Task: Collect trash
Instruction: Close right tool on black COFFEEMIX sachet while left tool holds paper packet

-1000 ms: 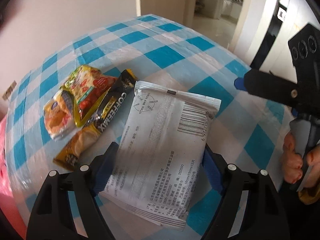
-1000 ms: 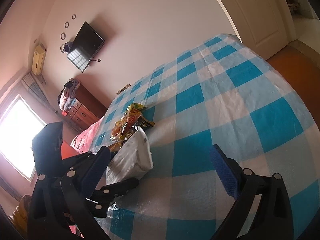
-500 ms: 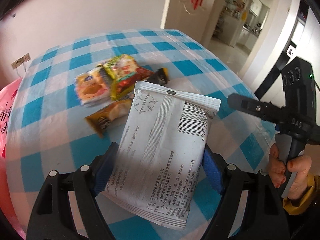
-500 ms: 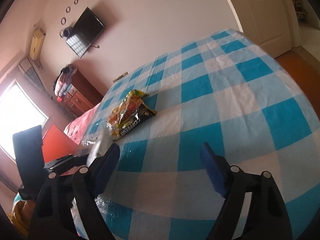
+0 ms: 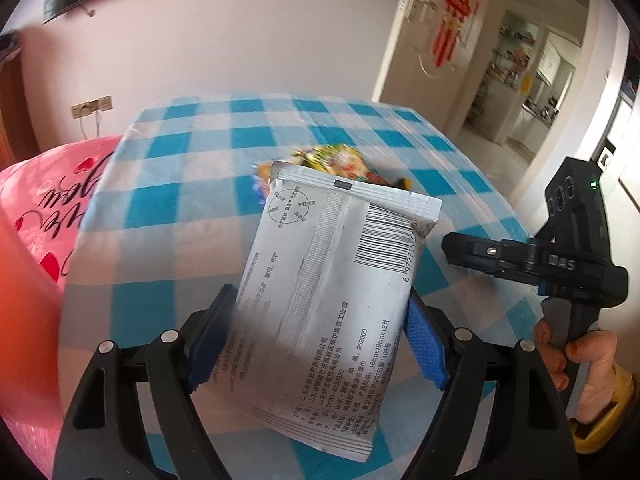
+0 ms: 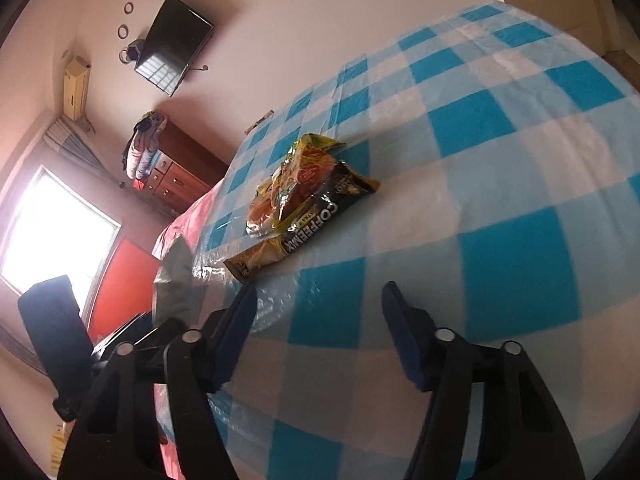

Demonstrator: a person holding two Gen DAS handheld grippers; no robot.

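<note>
My left gripper (image 5: 316, 320) is shut on a white printed packet (image 5: 332, 272) and holds it tilted above the blue-and-white checked table (image 5: 192, 200); the same packet (image 6: 176, 276) shows edge-on at the left of the right wrist view. A pile of snack wrappers (image 6: 296, 176) with a black coffee-mix sachet (image 6: 320, 216) lies on the cloth ahead of my right gripper (image 6: 319, 300). Its jaws are closing with nothing between them, a short way in front of the pile. In the left wrist view the pile (image 5: 336, 160) is partly hidden behind the packet, and the right gripper (image 5: 452, 246) reaches in from the right.
A pink plastic bag (image 5: 40, 208) with dark lettering hangs off the table's left edge, beside something orange-red. A person's hand (image 5: 568, 360) holds the right gripper's handle. A wooden dresser (image 6: 180, 176), a wall TV (image 6: 172, 44) and a bright window lie beyond the table.
The left gripper has drawn back and turned with the packet, so the wrapper pile looks farther off and the pink bag has come into view. The right gripper's jaws have narrowed and it has neared the pile.
</note>
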